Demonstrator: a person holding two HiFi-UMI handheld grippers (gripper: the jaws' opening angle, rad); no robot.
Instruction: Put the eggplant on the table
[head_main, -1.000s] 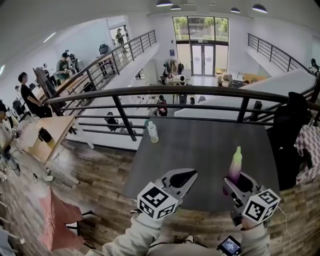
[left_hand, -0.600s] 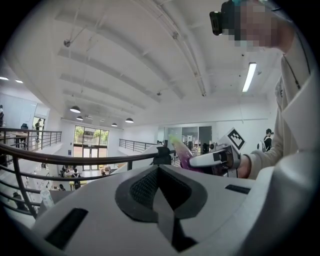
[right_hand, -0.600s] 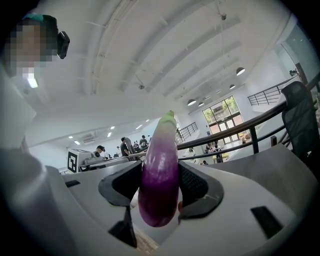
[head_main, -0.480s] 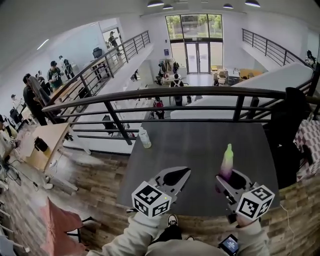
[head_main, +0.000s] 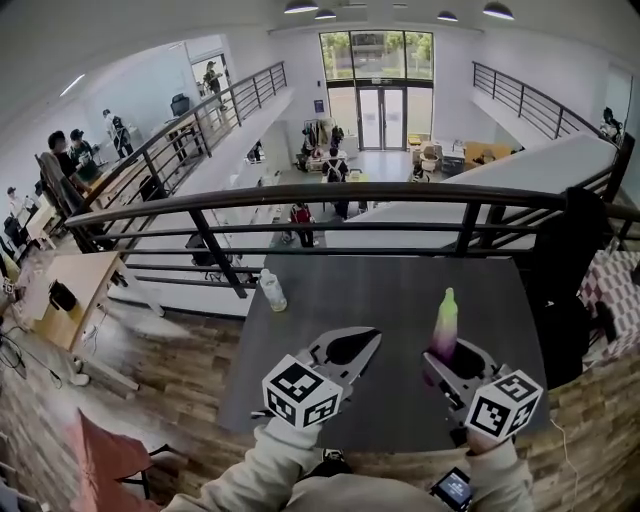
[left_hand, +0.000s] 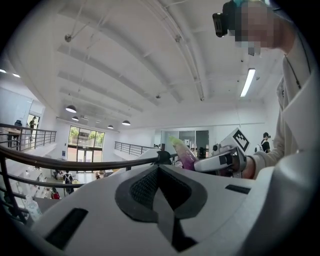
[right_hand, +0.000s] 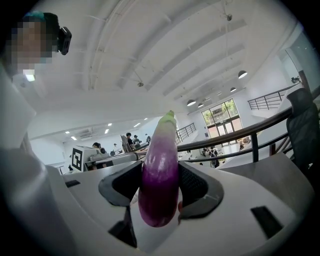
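The eggplant (head_main: 445, 322), purple with a pale green tip, stands upright in my right gripper (head_main: 447, 352), which is shut on its lower end. In the right gripper view the eggplant (right_hand: 160, 170) fills the space between both black pads (right_hand: 197, 185). This gripper hovers over the near right part of the dark grey table (head_main: 380, 290). My left gripper (head_main: 352, 347) is beside it to the left, over the table's near edge, shut with nothing in it. In the left gripper view the left gripper (left_hand: 159, 168) has its pads meeting, and the eggplant (left_hand: 182, 152) shows beyond them.
A plastic bottle (head_main: 270, 290) stands at the table's far left corner. A black railing (head_main: 330, 195) runs along the table's far side, with a drop to a lower floor behind it. A dark draped chair (head_main: 575, 270) stands at the table's right.
Both grippers have advanced over the table together with the person. The eggplant stays upright in the right gripper. The bottle has slid left in the view.
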